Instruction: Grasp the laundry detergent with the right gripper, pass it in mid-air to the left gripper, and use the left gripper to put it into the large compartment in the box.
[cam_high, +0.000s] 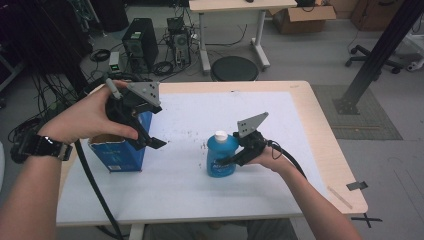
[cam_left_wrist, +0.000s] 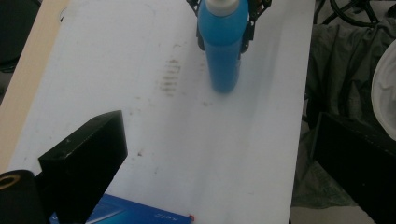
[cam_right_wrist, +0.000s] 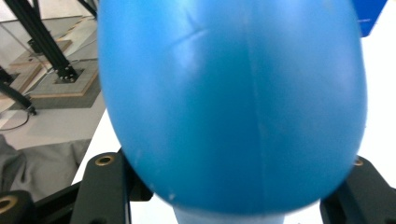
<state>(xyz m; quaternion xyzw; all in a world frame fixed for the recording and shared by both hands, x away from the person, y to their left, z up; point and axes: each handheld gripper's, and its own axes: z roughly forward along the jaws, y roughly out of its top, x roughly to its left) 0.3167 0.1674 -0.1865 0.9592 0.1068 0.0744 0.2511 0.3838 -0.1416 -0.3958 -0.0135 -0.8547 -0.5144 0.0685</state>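
Bottle (cam_high: 221, 156) of blue liquid was held clamped between the right tongs (cam_high: 231, 159) around its lower body, upright on the white table (cam_high: 240, 200). A slip or squeeze was judged possible, since the rounded plastic wall could give under pressure. The left tongs (cam_high: 150, 137) were kept apart, above a blue box (cam_high: 120, 155) well left of it.

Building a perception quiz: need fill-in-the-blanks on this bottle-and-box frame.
1. The right hand-held gripper is shut on the blue ____.
2. The bottle's cap is ____ in colour.
3. The left hand-held gripper hangs over an open blue ____.
4. The bottle stands ____ on the white table cover.

Missing words: bottle; white; box; upright
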